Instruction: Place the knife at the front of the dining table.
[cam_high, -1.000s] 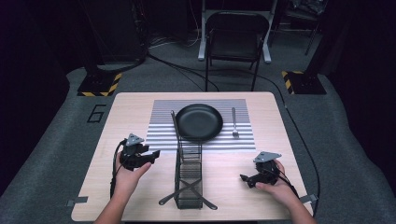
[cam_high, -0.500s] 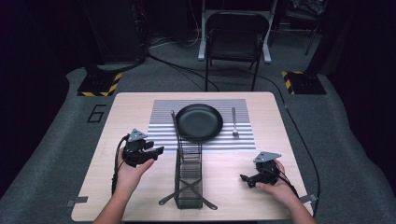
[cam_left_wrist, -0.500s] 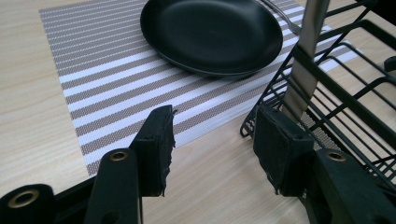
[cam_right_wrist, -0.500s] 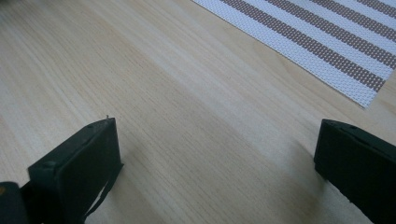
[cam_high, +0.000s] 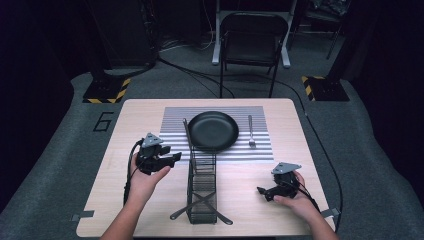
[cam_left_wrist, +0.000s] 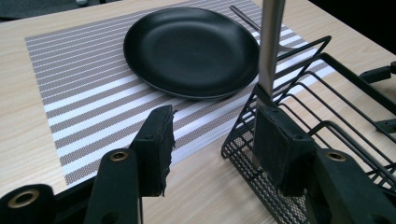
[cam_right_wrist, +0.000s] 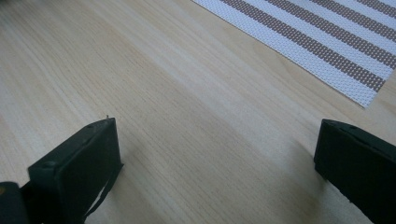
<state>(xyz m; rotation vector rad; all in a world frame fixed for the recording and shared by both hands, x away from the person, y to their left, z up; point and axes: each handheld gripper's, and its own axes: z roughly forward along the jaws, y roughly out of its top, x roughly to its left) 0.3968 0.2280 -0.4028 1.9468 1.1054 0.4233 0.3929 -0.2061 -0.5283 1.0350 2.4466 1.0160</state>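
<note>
The left tongs (cam_high: 172, 159), jaws just narrowing, empty and apart, hung near the wire rack (cam_high: 202, 187) corner; the right tongs (cam_high: 261, 190) gaped over bare table (cam_high: 250, 210) near its edge

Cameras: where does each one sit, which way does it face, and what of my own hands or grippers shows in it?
High view: above the near side, looking forward and down on the table; forearms, left gripper, right gripper.
Left gripper view: rides that gripper, facing black plate and wire rack.
Right gripper view: its open jaws over wood.
Shared: the striped placemat.
</note>
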